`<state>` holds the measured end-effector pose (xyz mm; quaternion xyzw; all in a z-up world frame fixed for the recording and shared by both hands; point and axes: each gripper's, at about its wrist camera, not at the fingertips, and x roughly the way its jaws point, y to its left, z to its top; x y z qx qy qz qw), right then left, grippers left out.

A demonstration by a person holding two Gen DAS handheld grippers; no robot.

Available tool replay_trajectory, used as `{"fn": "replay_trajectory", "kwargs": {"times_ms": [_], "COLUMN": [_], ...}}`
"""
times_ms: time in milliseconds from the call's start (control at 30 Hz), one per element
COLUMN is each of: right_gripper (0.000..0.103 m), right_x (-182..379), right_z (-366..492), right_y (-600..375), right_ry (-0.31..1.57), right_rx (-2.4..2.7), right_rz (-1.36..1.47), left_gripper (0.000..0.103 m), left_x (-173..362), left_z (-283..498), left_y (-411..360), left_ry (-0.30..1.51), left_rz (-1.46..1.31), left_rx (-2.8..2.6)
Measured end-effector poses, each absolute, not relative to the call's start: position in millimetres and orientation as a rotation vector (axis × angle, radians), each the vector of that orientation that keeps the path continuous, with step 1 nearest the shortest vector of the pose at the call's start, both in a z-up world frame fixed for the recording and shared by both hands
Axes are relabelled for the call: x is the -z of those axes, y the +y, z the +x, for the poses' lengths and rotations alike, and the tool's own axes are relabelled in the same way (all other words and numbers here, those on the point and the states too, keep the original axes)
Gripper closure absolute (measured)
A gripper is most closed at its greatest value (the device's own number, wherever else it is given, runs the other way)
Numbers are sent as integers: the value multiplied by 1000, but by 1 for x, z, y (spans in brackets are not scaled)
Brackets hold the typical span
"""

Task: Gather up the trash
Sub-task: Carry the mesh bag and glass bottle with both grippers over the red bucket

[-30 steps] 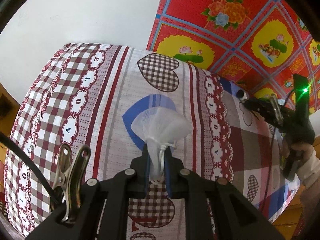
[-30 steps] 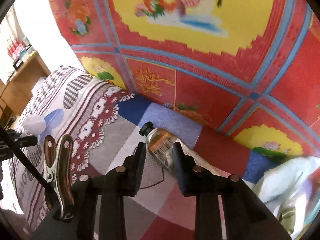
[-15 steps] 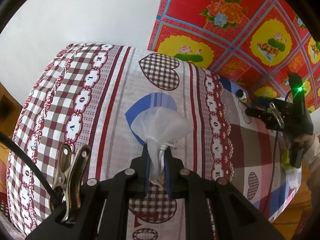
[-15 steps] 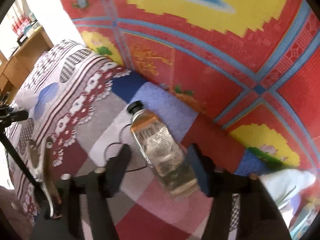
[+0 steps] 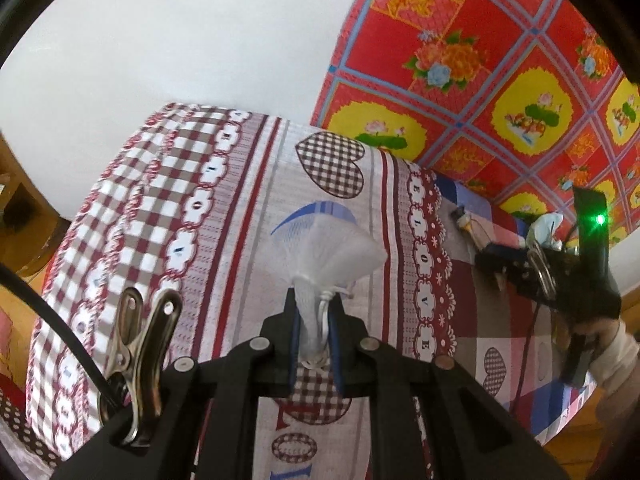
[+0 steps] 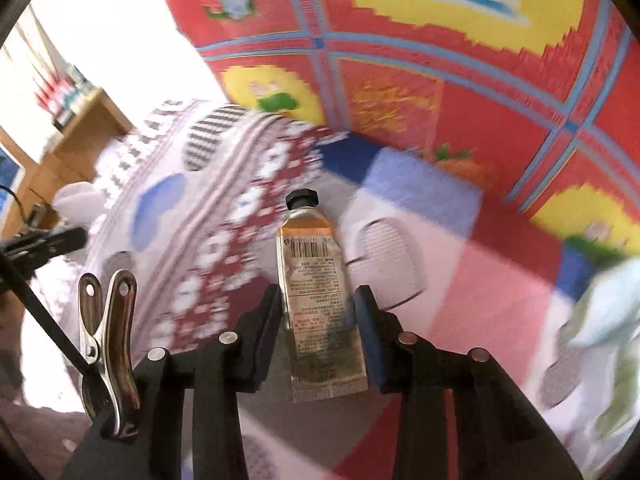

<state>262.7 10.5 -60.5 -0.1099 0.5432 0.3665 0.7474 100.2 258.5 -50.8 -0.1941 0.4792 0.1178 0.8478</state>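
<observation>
Tube (image 6: 316,300): soft squeezable metal, light, black cap; lies flat on bedspread (image 6: 460,276), best gripped across its flat middle.
Right gripper (image 6: 316,322): tilted steeply down over bedspread, jaws closing around tube, not yet pressing.
Left gripper (image 5: 314,330): tilted down above bedspread, pinched shut on neck of light, floppy white mesh bag (image 5: 326,250).

Black tool (image 5: 314,338), blue pads (image 5: 295,340), pale sleeve (image 5: 618,354)

Setting: home bedroom. Bed (image 5: 248,216) covered with a heart-and-check printed sheet (image 6: 224,216). Red floral cloth (image 5: 500,60) hangs on the wall behind it, next to bare white wall (image 5: 180,40). Wooden shelf (image 6: 76,120) with small items beside the bed.
</observation>
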Motion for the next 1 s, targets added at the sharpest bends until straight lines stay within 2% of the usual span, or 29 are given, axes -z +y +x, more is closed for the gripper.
{"fn": "replay_trajectory", "kwargs": {"times_ms": [100, 133, 167, 200, 600, 800, 833, 900, 1000], "right_gripper": [65, 75, 89, 91, 92, 88, 89, 98, 100], "right_x": [58, 56, 56, 55, 55, 68, 68, 65, 56], "right_z": [245, 238, 233, 228, 209, 226, 228, 226, 216], "right_y": [11, 12, 16, 19, 24, 16, 16, 18, 26], "right_ry": [1195, 1193, 1193, 1180, 1124, 1158, 1161, 1151, 1121], "right_rx": [-835, -844, -864, -869, -765, -715, -721, -738, -796], "right_rz": [-177, -159, -143, -136, -197, -189, -171, -164, -153], "left_gripper": [90, 90, 90, 90, 90, 90, 90, 90, 90], "left_x": [42, 40, 38, 36, 32, 27, 27, 26, 26], "left_z": [86, 81, 78, 73, 18, 3, 1, -1, -6], "left_y": [258, 257, 255, 255, 240, 231, 230, 227, 226], "left_ry": [1000, 997, 995, 992, 968, 951, 949, 950, 949], "left_rz": [-410, -410, -411, -415, -476, -485, -483, -479, -485], "left_rx": [-285, -299, -311, -322, -441, -455, -455, -457, -465]}}
